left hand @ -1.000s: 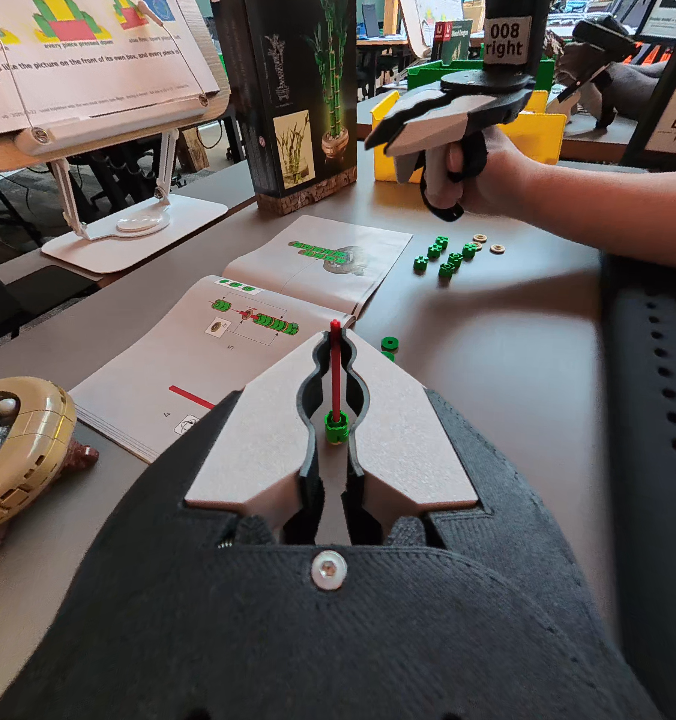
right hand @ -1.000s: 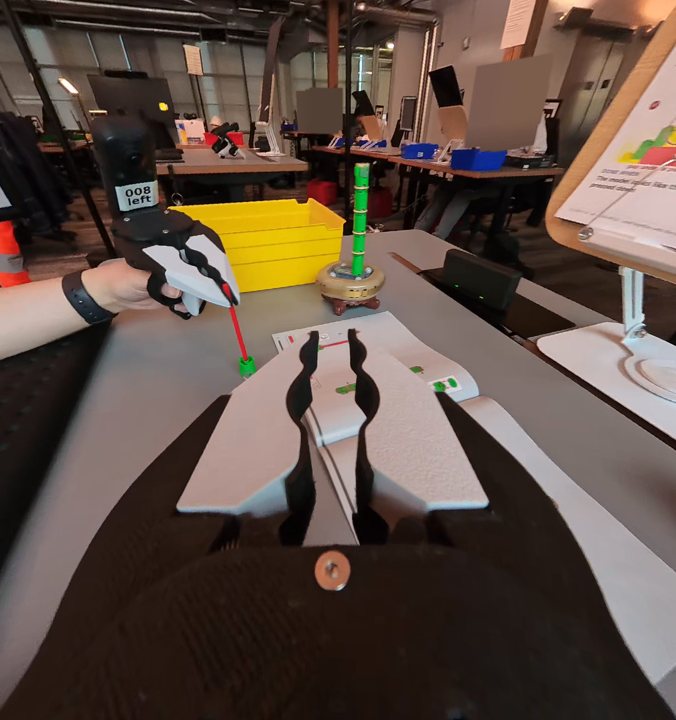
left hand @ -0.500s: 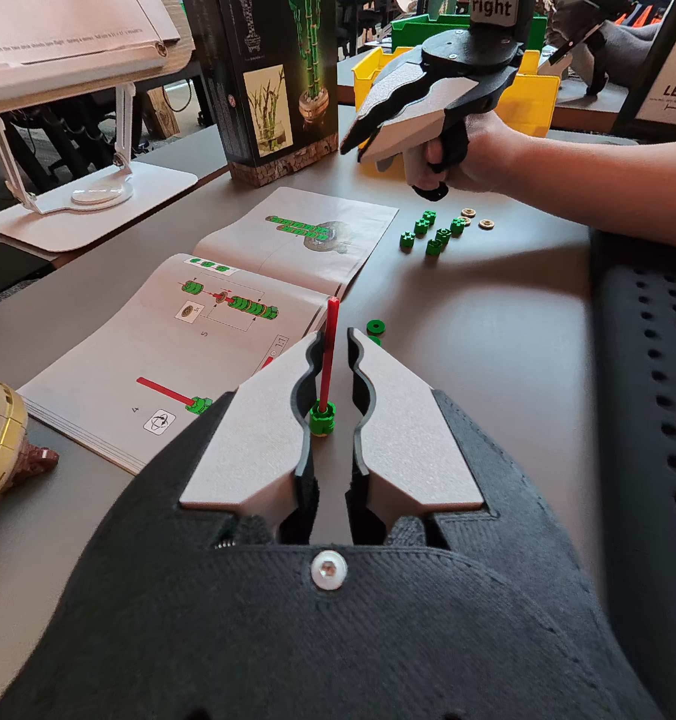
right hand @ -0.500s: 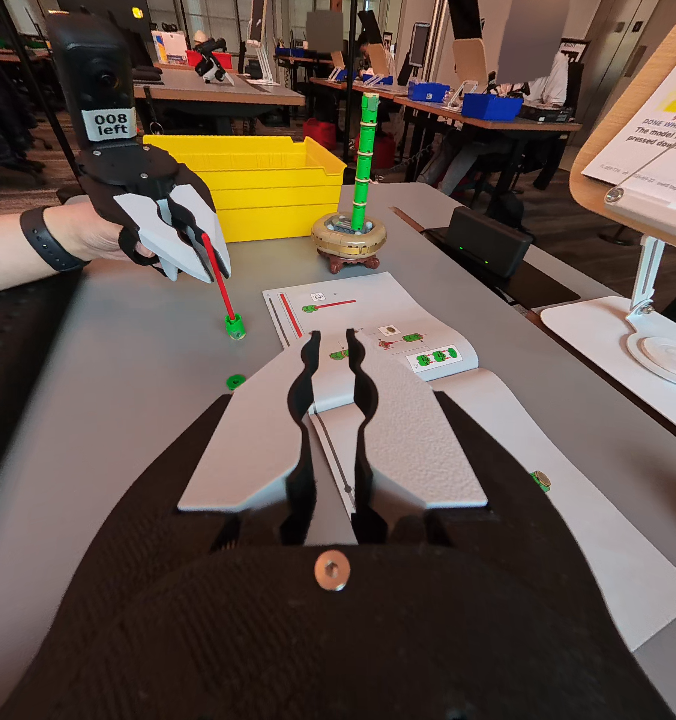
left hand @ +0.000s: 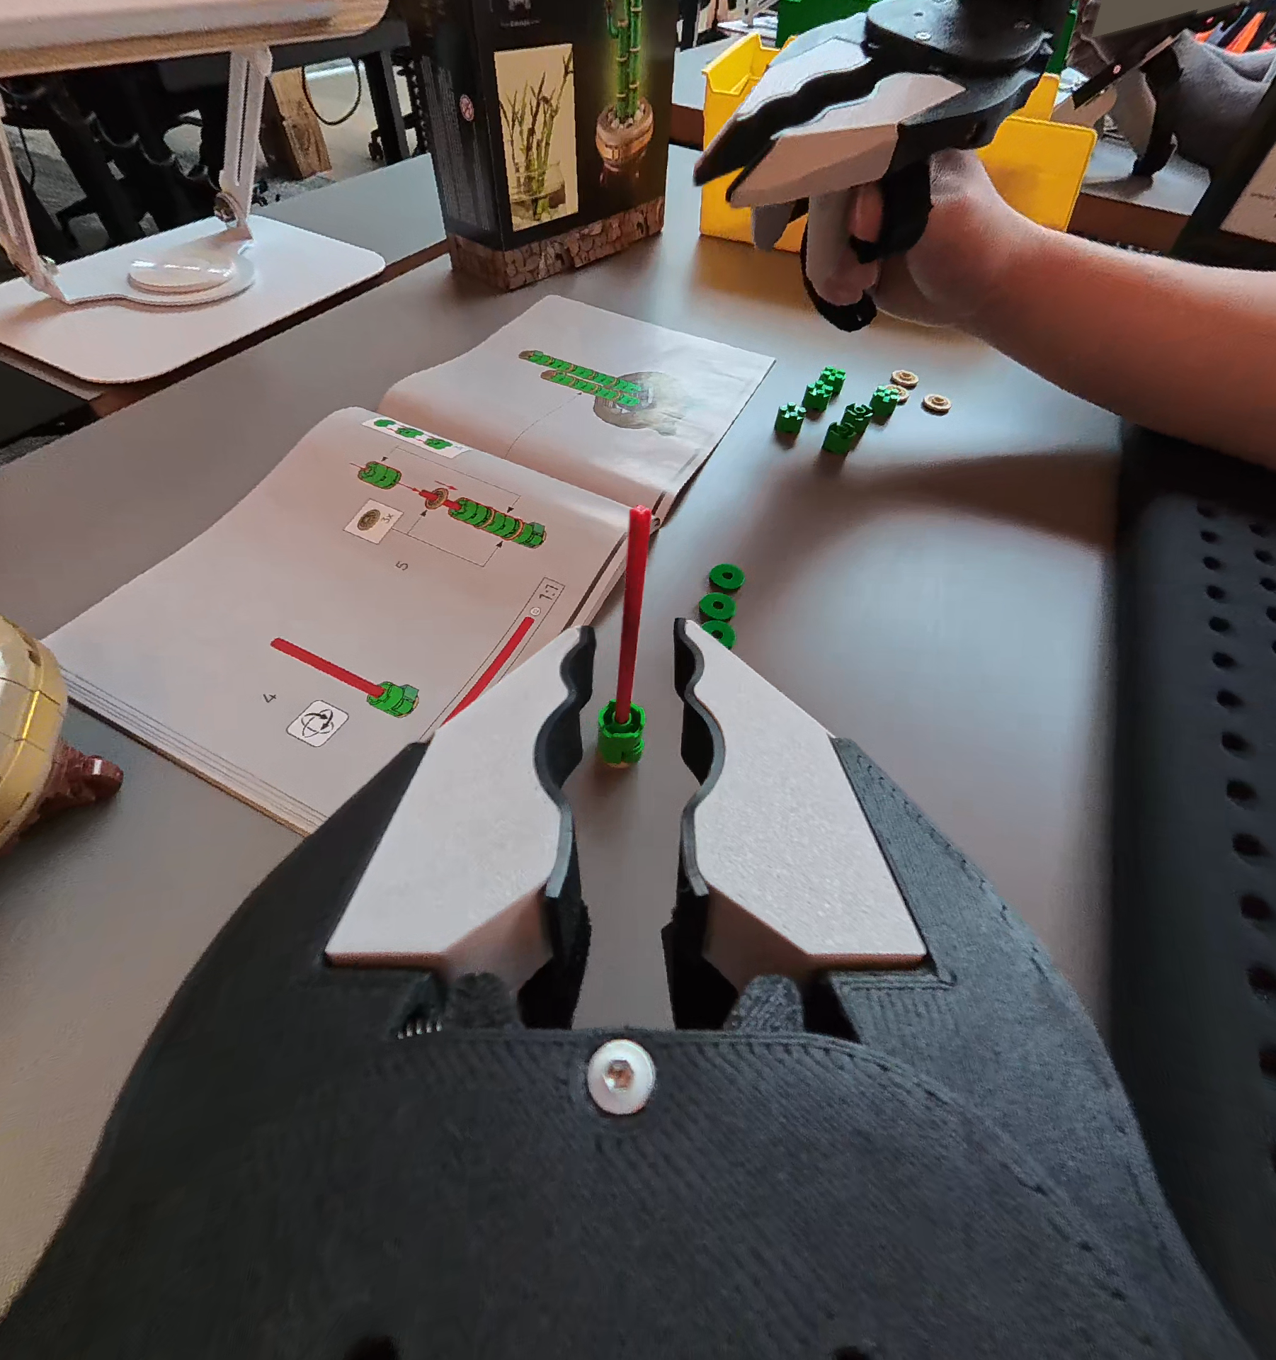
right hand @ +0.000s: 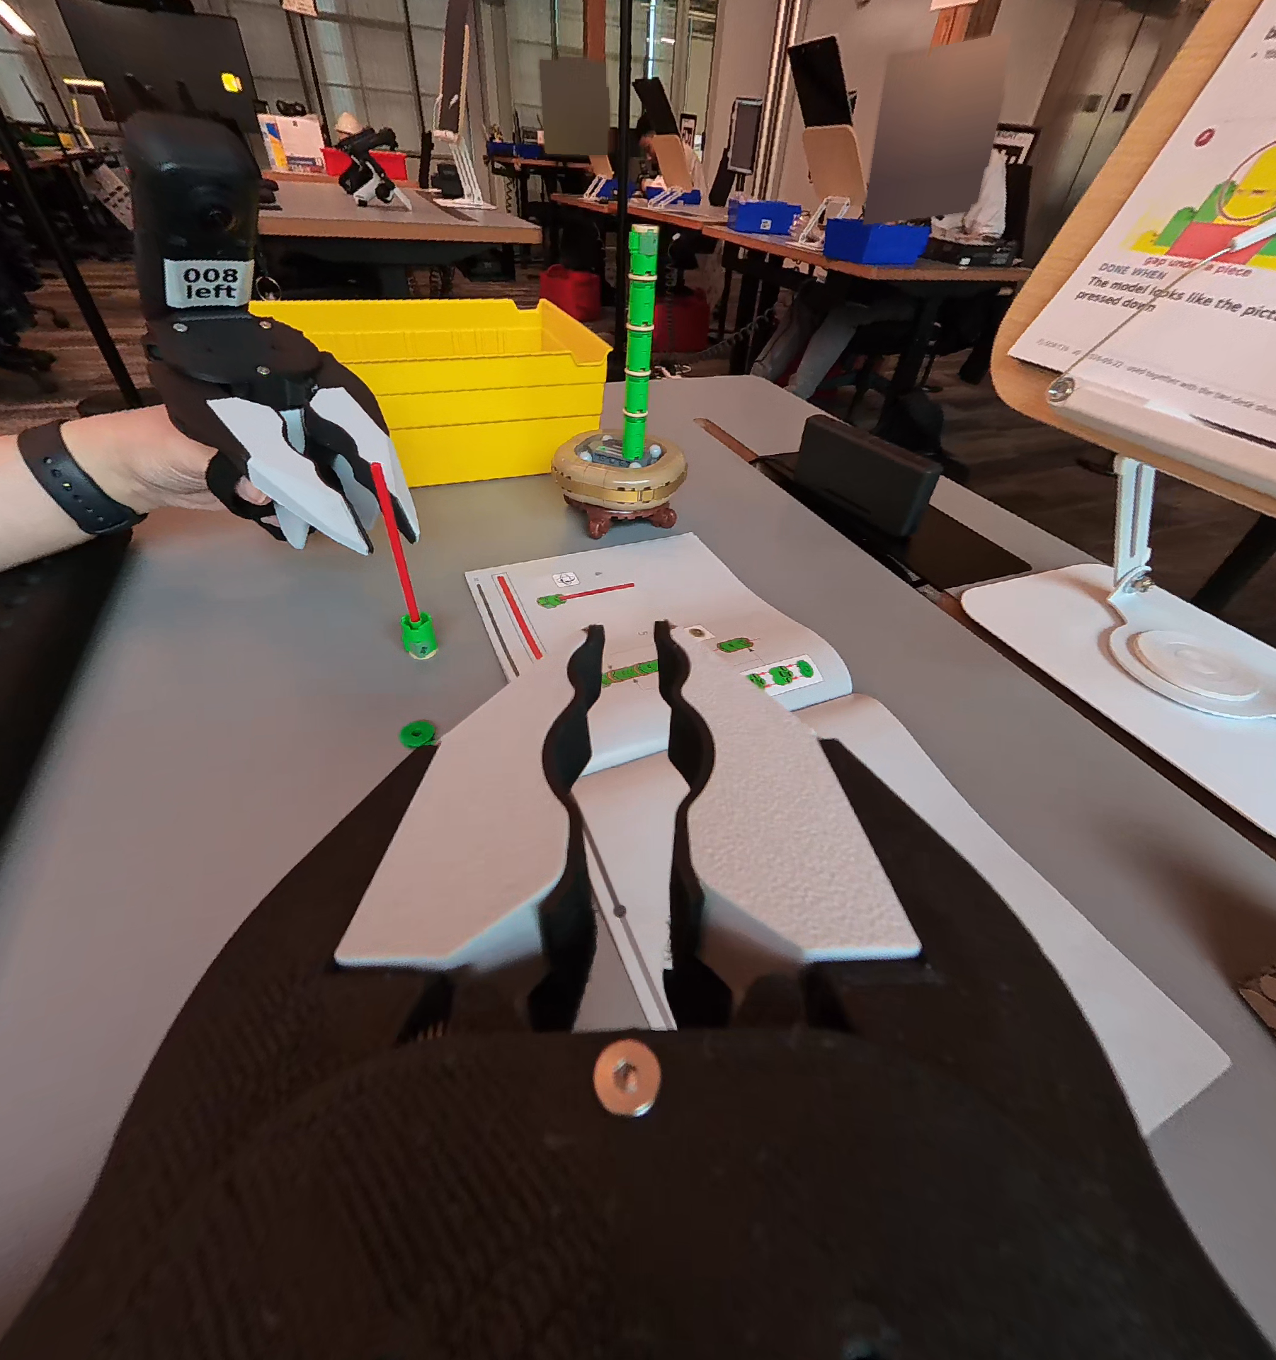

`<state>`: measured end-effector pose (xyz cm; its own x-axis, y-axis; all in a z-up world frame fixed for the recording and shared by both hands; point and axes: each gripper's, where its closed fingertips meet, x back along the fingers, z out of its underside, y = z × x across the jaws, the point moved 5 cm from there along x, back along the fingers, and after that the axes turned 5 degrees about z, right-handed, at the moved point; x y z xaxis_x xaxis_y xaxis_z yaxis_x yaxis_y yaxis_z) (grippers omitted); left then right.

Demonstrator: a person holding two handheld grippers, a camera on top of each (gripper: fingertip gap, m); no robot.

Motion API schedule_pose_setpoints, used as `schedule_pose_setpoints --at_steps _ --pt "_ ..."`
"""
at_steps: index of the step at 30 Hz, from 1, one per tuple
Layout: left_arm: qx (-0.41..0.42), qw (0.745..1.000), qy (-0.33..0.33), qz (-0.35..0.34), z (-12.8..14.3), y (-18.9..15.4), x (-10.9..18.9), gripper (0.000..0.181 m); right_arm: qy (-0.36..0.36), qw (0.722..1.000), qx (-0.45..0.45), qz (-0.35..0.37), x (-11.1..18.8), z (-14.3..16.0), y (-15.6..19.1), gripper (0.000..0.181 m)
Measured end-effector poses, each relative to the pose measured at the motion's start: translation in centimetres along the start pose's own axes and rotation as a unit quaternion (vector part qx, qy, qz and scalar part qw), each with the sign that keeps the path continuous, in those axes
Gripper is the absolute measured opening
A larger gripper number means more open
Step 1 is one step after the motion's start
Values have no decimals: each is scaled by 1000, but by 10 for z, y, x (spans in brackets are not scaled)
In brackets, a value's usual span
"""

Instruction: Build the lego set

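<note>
A thin red rod (left hand: 633, 603) with a green round piece (left hand: 620, 732) on its lower end stands on the grey table. It sits between the fingers of my left gripper (left hand: 633, 631), which is open and not gripping it. The right wrist view shows the rod (right hand: 396, 544) leaning beside that gripper (right hand: 388, 541). My right gripper (right hand: 629, 631) is open and empty above the open instruction booklet (right hand: 694, 589). It also shows in the left wrist view (left hand: 716, 184), held above the table. Three green discs (left hand: 720, 603) lie right of the rod.
Several green bricks (left hand: 834, 412) and tan round pieces (left hand: 914, 390) lie beyond the booklet (left hand: 400, 574). A gold pot (right hand: 620, 478) holds a green bamboo stalk (right hand: 639, 331). A yellow bin (right hand: 458, 383), the set's box (left hand: 547, 132), a white document stand (left hand: 179, 280) and a black perforated mat (left hand: 1223, 736) surround the work area. The left gripper's tips are roughly 20 cm from the right gripper's.
My left gripper was shut on the red rod a second ago; its fingers have spread and the rod now stands on the table. The right gripper stayed open and empty.
</note>
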<state>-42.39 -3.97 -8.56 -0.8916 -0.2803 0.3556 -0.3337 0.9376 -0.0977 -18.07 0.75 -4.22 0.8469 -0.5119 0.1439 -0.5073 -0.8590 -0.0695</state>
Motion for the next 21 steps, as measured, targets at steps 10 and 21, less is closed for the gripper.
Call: schedule_pose_setpoints --at_steps 10,21 --pt "11 999 50 -6 16 5 -2 24 -15 1000 -6 24 13 -4 -14 14" --pt "7 994 107 -6 31 3 -15 34 -26 998 -7 58 31 -7 -31 15"
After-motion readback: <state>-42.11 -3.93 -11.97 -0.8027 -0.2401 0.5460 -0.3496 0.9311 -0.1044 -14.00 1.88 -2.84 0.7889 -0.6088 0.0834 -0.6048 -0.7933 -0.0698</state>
